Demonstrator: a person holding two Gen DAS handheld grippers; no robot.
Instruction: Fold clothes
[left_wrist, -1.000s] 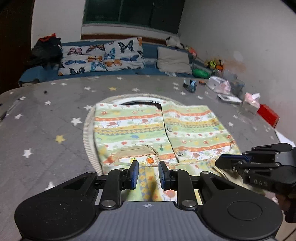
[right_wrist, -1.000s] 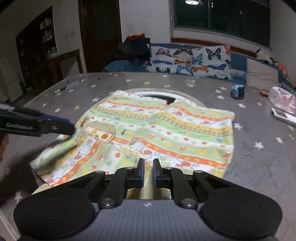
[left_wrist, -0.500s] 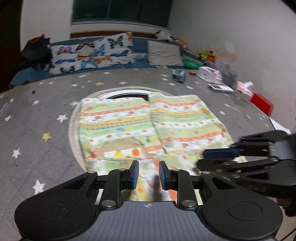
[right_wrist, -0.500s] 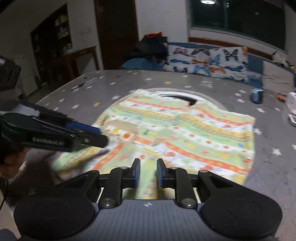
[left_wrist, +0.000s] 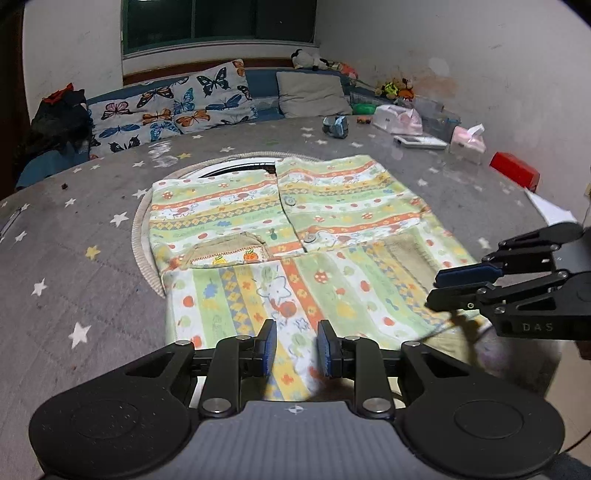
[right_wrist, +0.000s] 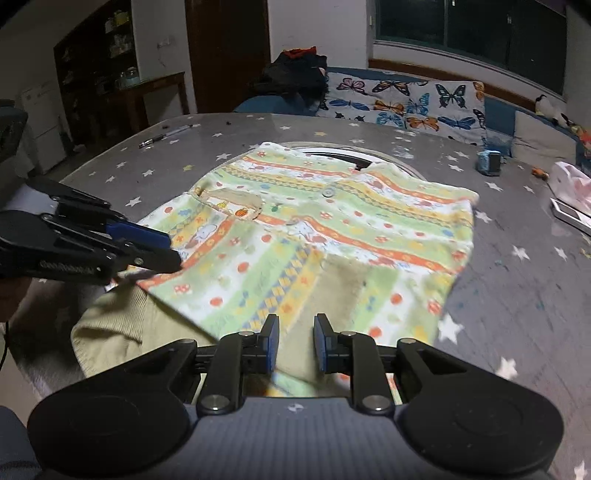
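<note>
Two claws hover over the near hem of your striped garment (left_wrist: 291, 236), spread flat on the starry worktop (left_wrist: 92, 266). Left claw (left_wrist: 293, 347) is opening, right claw (right_wrist: 295, 343) stands parted; neither clamps cloth. Its length runs away from you, toward the collar.

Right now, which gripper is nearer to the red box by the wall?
Right. The right gripper is over the shirt's near edge on the red box side; the left gripper is farther across the shirt, jaws opening, nothing gripped.
</note>
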